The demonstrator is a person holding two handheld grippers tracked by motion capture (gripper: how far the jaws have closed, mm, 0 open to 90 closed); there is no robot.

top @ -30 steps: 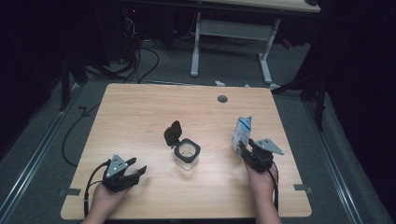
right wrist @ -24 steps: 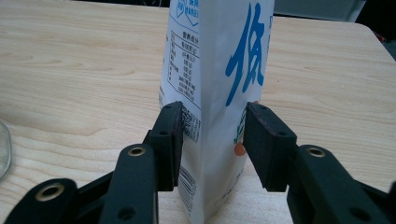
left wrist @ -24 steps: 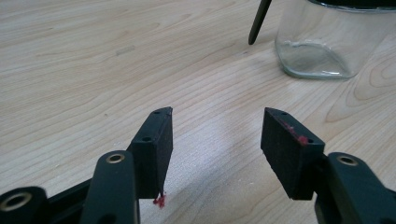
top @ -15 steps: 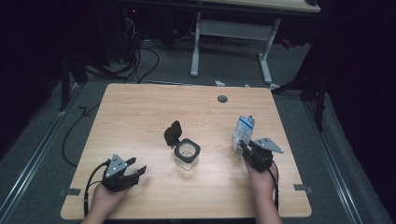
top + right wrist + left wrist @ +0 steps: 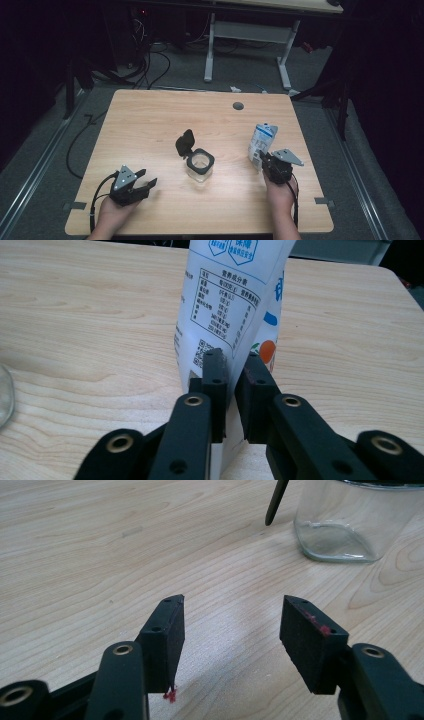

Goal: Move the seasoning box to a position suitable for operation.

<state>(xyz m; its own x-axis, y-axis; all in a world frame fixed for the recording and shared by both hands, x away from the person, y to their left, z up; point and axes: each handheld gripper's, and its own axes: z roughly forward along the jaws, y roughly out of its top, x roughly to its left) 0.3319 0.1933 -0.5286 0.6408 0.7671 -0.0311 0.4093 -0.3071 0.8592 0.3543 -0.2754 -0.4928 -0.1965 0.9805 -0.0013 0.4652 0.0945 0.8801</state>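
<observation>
Since a second ago the right gripper [image 5: 231, 362] has been closing its jaws, and now they pinch the lower edge of the white pouch [image 5: 262, 141] standing at the table's [image 5: 150, 125] right side. Lifting it slowly and upright should keep it from folding. Left gripper [image 5: 231, 625] waits, jaws wide and empty, near the open glass jar [image 5: 200, 166], which looks empty.

A white and blue printed pouch [image 5: 262, 142] stands upright on the desk [image 5: 150, 125], to the right of the open glass jar [image 5: 201, 166], its lower edge pinched flat.
</observation>
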